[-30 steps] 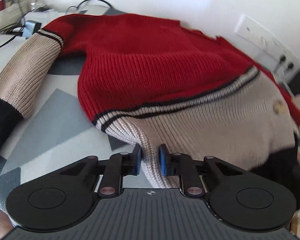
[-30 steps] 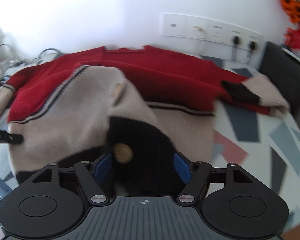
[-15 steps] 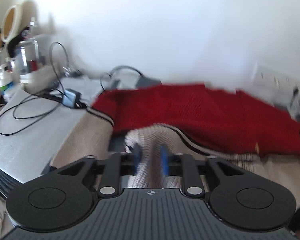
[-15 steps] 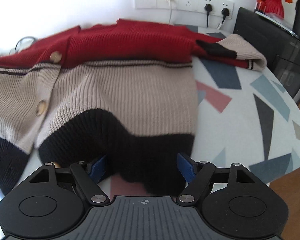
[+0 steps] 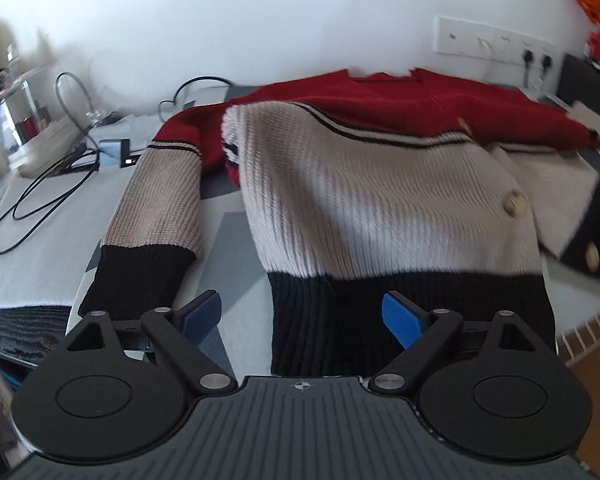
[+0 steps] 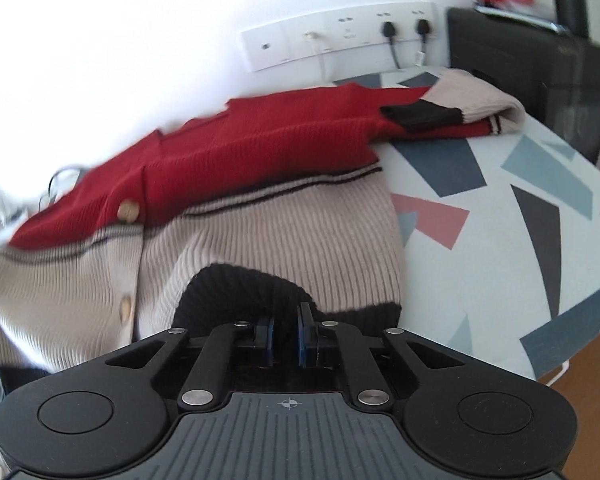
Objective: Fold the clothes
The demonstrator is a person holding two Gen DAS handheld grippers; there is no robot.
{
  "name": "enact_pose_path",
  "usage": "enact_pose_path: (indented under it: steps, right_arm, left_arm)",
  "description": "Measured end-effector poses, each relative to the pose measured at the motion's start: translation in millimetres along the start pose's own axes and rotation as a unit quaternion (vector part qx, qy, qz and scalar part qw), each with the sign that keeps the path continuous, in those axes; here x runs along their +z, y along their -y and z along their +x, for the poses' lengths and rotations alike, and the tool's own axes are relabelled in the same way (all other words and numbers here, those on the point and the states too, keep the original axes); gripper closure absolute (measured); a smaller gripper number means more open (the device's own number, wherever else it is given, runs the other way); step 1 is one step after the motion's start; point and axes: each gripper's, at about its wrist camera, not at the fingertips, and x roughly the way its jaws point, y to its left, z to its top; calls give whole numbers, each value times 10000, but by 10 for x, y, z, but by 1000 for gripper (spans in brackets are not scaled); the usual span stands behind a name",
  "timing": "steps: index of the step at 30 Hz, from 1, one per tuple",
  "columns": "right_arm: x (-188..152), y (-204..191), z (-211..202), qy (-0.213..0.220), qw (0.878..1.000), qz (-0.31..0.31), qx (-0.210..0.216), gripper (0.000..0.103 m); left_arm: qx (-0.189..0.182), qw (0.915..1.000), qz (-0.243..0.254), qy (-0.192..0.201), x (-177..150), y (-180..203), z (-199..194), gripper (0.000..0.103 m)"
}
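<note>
The cardigan (image 5: 372, 200) lay spread across the patterned worktop (image 6: 500, 216), collar far, black hem near, its long axis running near to far. At the left, the left hand-held gripper (image 5: 300, 316) had just been opening; its jaws stood wide, gripping nothing, poised above the hem's left corner, with the left sleeve (image 5: 156, 208) further left. At the right, the right hand-held gripper (image 6: 285, 334) had just been closing and was clamped on a bunched fold of the black hem (image 6: 236, 292). The right was judged better placed to lead the fold towards the collar.

The right gripper (image 6: 285, 330) has just closed, pinching the cardigan's (image 6: 284, 236) hem (black ribbing).
</note>
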Motion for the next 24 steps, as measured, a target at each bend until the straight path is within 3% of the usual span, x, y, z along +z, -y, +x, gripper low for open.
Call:
enact_pose_path:
  steps: [3, 7, 9, 11, 13, 17, 21, 24]
  right_arm:
    - [-19, -101, 98, -168, 9987, -377, -285, 77]
    - [-115, -300, 1, 241, 9942, -958, -417, 67]
    - [-118, -361, -97, 436, 9935, -1041, -137, 60]
    - [-96, -432, -163, 547, 9914, -1188, 67, 60]
    - [-71, -509, -206, 608, 9885, -1369, 214, 59]
    - [-99, -666, -159, 96, 9828, -1620, 878, 59]
    - [-317, -848, 33, -463, 9737, -1922, 1136, 61]
    - [-423, -951, 155, -675, 9747, -1731, 1240, 61]
  left_arm:
    - [-41, 9994, 336, -89, -71, 66, 28, 13]
    - [34, 9976, 678, -137, -153, 177, 65, 13]
    - [87, 9970, 755, -118, -178, 221, 94, 13]
    - [98, 9976, 681, -108, -170, 238, 138, 14]
    - [95, 9984, 522, -181, -130, 237, 191, 24]
    - [-29, 9997, 191, -166, -33, 175, 202, 23]
    - [95, 9997, 237, -50, -31, 141, 156, 18]
    - [162, 9995, 214, -143, -34, 102, 155, 17]
